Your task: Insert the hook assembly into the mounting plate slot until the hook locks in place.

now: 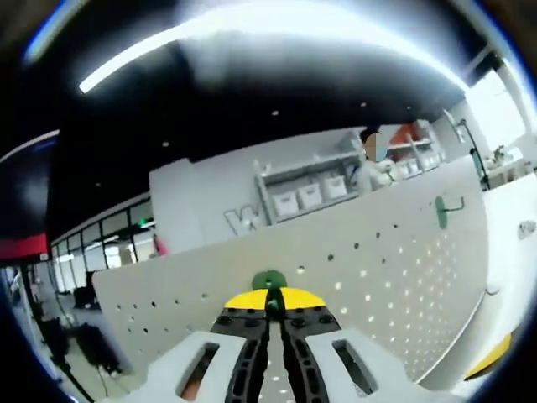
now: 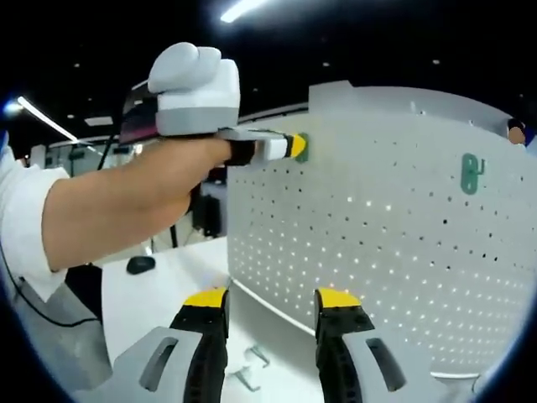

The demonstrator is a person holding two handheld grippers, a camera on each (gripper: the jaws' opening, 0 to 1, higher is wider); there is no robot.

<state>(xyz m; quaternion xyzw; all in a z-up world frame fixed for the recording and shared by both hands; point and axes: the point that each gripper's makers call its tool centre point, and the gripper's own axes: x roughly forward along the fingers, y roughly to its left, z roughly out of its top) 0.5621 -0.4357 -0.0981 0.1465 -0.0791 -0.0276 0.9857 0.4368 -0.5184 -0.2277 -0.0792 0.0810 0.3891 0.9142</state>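
The left gripper (image 1: pixel 270 323) has its jaws clenched on a green hook assembly (image 1: pixel 269 281), held right against the white pegboard mounting plate (image 1: pixel 377 277) near the plate's upper edge. In the right gripper view, the left gripper (image 2: pixel 289 147) reaches level toward the plate, so the hook's insertion axis seems to run straight into the plate face. Another green hook (image 2: pixel 471 174) already hangs on the plate, well apart along the same upper row. The right gripper (image 2: pixel 270 315) hovers released over the worktop (image 2: pixel 168 285) below the plate, farther from the hook, with small metal hooks (image 2: pixel 252 369) lying between its jaws.
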